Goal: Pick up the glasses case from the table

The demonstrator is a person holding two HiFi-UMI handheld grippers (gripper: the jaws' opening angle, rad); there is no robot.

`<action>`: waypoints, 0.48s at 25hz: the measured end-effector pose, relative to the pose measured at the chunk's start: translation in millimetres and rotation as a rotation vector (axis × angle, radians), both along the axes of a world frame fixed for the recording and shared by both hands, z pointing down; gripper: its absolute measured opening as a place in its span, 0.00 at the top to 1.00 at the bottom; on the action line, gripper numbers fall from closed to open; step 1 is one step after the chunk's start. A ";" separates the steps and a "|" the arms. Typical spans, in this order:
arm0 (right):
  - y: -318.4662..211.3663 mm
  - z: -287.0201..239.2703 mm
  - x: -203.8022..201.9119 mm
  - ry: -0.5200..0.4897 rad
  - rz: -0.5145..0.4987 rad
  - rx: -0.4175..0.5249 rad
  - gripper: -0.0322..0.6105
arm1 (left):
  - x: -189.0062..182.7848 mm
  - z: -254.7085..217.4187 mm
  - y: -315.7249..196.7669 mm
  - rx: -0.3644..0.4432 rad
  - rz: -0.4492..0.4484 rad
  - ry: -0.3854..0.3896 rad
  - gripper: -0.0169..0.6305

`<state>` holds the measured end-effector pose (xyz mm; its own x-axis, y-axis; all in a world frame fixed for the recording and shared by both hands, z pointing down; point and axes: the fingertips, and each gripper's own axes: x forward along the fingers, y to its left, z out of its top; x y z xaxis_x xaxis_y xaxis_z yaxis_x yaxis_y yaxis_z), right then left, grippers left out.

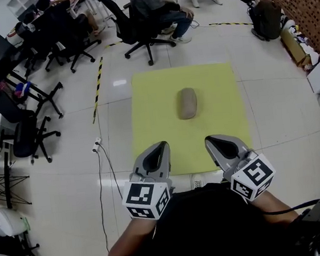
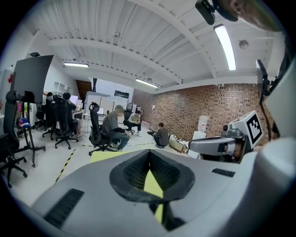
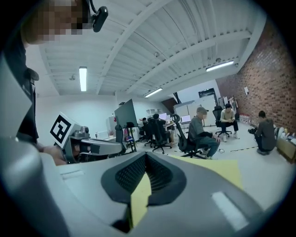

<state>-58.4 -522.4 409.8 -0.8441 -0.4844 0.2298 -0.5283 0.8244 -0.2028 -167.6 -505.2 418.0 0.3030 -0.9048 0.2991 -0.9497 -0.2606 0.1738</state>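
In the head view, the tan oblong glasses case [image 1: 187, 103] lies near the middle of the yellow table top [image 1: 151, 97]. My left gripper [image 1: 163, 144] and right gripper [image 1: 207, 139] hover side by side over the table's near edge, short of the case and apart from it. Each has its jaws together with nothing between them. In the left gripper view the left gripper [image 2: 149, 152] is shut, and a strip of yellow shows below its tips. The right gripper view shows the right gripper [image 3: 146, 153] shut the same way. The case is hidden in both gripper views.
Black office chairs [image 1: 137, 27] and seated people [image 1: 160, 4] are beyond the table's far edge. Black-and-yellow tape [image 1: 98, 85] and a cable [image 1: 99, 177] run along the floor on the left. A person [image 1: 265, 15] and boxes sit by the brick wall at the far right.
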 end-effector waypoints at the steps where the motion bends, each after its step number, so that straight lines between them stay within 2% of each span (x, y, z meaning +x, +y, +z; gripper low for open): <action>1: -7.1 1.8 5.0 -0.005 -0.002 -0.005 0.95 | 3.9 1.5 -8.3 -0.002 -0.004 -0.007 0.96; 7: -48.6 19.7 28.3 -0.033 0.004 -0.033 0.95 | 23.3 21.5 -56.9 -0.033 -0.012 -0.052 0.96; 12: -76.0 38.0 45.2 -0.041 0.026 -0.077 0.95 | 33.9 24.2 -95.3 -0.011 0.004 -0.072 0.96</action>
